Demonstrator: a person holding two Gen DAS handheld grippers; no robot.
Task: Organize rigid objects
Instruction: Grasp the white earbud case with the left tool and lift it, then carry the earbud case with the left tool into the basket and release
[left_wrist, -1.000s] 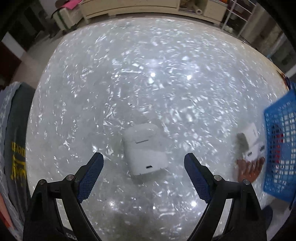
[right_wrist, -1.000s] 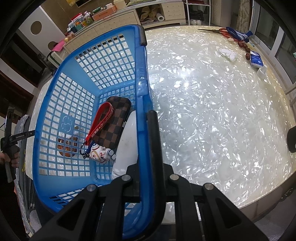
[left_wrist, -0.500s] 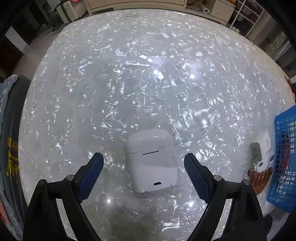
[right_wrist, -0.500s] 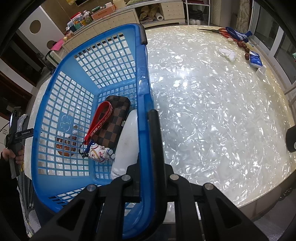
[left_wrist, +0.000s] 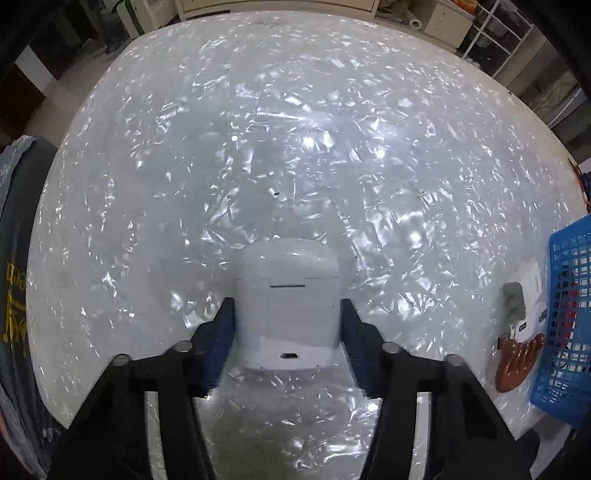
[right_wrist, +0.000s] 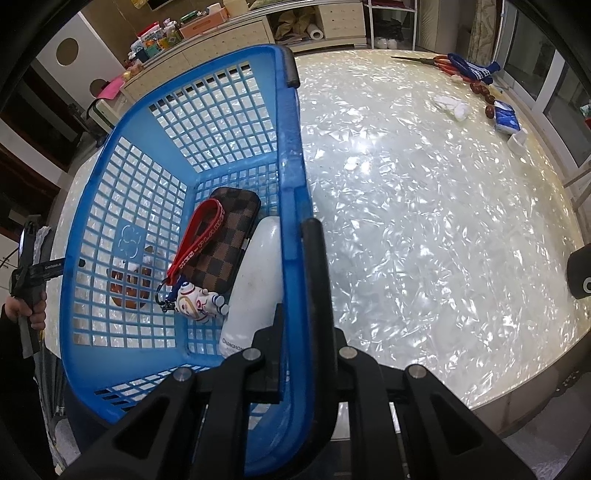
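Observation:
My left gripper (left_wrist: 287, 314) is shut on a white earbud case (left_wrist: 287, 306) that rests on the pearly table; its blue pads press both sides. My right gripper (right_wrist: 301, 280) is shut on the right rim of a blue plastic basket (right_wrist: 291, 147). Inside the basket lie a brown checkered case with a red strap (right_wrist: 221, 236), a small white figurine keychain (right_wrist: 197, 302) and a white remote (right_wrist: 255, 280). The basket also shows at the right edge of the left wrist view (left_wrist: 569, 325).
A white and grey charger (left_wrist: 521, 299) and a brown wooden foot-shaped piece (left_wrist: 517, 362) lie just left of the basket. Scissors (right_wrist: 436, 61), brown beads (right_wrist: 484, 92), a white cloth (right_wrist: 452, 105) and a blue tissue pack (right_wrist: 506, 118) lie at the table's far right edge.
My left gripper moved forward over the white case and closed its pads onto both sides. My right gripper kept its hold on the basket rim, almost still.

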